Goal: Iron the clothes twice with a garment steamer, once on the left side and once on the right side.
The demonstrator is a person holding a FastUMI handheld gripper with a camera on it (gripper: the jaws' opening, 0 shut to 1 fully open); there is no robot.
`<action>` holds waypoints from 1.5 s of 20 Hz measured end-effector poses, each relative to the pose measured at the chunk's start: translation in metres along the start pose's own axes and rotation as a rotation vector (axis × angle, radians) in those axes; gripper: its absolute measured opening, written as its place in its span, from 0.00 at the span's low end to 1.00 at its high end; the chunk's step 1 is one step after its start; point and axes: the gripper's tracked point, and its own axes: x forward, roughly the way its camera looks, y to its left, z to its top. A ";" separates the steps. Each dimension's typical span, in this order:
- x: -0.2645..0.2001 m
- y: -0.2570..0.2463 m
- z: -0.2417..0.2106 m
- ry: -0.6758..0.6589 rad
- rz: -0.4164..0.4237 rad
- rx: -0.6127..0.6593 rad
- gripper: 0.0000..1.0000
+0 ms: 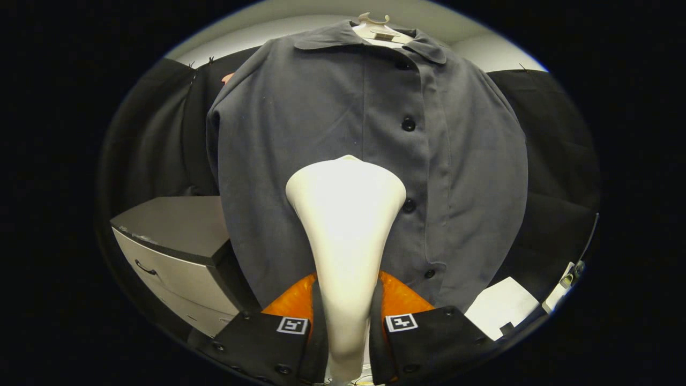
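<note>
A dark grey buttoned jacket hangs on a pale hanger straight ahead. My gripper is shut on the neck of a white garment steamer, with both fingers pressing its sides. The steamer's wide head points up at the jacket's front, just left of the button row, at about mid-height. Whether the head touches the cloth I cannot tell.
A low cabinet with a dark top and a drawer handle stands to the left of the jacket. White sheets or boxes lie low to the right. Black cloth walls close in the booth behind.
</note>
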 end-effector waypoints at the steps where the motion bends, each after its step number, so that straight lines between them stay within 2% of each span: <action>1: 0.001 0.000 -0.007 0.011 -0.001 -0.005 0.39; 19: -0.002 -0.015 -0.125 0.219 -0.022 0.013 0.39; 24: -0.019 -0.019 -0.121 0.220 -0.031 0.061 0.38; 30: -0.046 -0.032 -0.077 0.170 -0.006 0.061 0.39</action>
